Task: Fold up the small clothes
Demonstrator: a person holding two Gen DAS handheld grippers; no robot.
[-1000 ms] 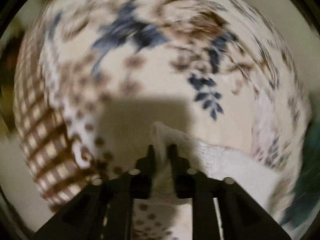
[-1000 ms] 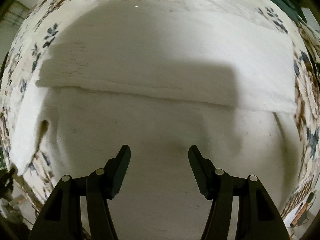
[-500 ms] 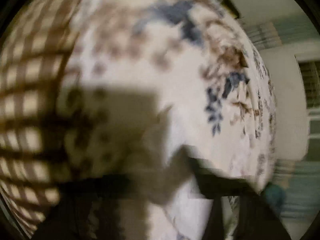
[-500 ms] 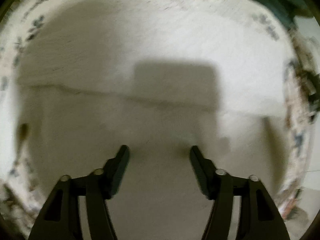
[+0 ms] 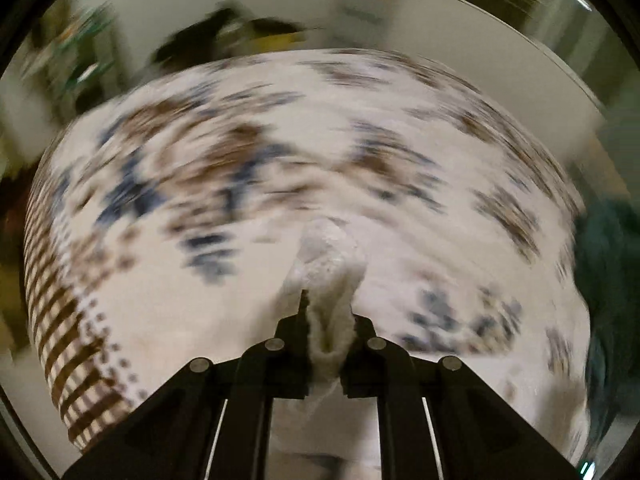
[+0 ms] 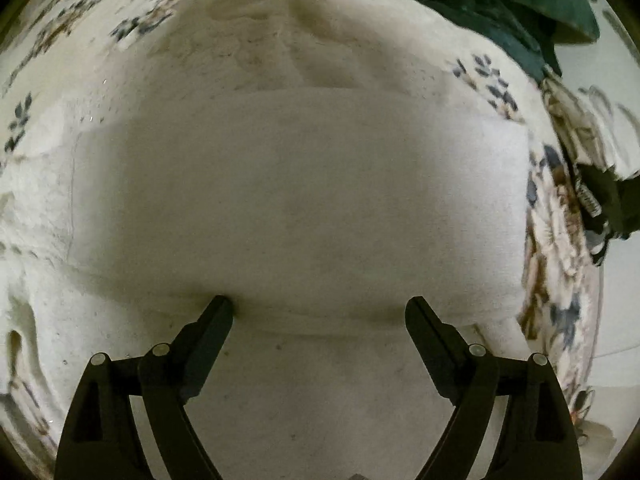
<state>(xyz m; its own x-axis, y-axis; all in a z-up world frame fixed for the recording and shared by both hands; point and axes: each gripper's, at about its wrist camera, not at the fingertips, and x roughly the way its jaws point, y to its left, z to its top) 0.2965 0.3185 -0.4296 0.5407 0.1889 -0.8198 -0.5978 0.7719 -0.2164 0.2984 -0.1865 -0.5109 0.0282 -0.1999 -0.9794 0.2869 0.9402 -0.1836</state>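
A white fuzzy garment (image 6: 300, 208) lies spread over a floral bedspread (image 6: 60, 28), with a folded layer across its middle. My right gripper (image 6: 320, 308) points down at the garment's fold edge, its jaws opening wide and its fingertips (image 6: 220, 308) touching the cloth, nothing pinched between them. In the left wrist view my left gripper (image 5: 326, 316) is shut on a bunched corner of the white garment (image 5: 330, 264), lifted above the bedspread (image 5: 200, 168). That view is blurred by motion.
A dark green garment (image 6: 500, 4) lies heaped at the bed's far right; it also shows as a dark green mass (image 5: 608, 264) at the right. A black item (image 6: 604, 200) sits at the bed's right edge. Dark clutter (image 5: 224, 40) lies beyond the bed's far edge.
My left gripper has risen and swung with the white corner pinched, so more of the room shows beyond the bed. My right gripper's jaws have spread wider and moved down to the fold edge.
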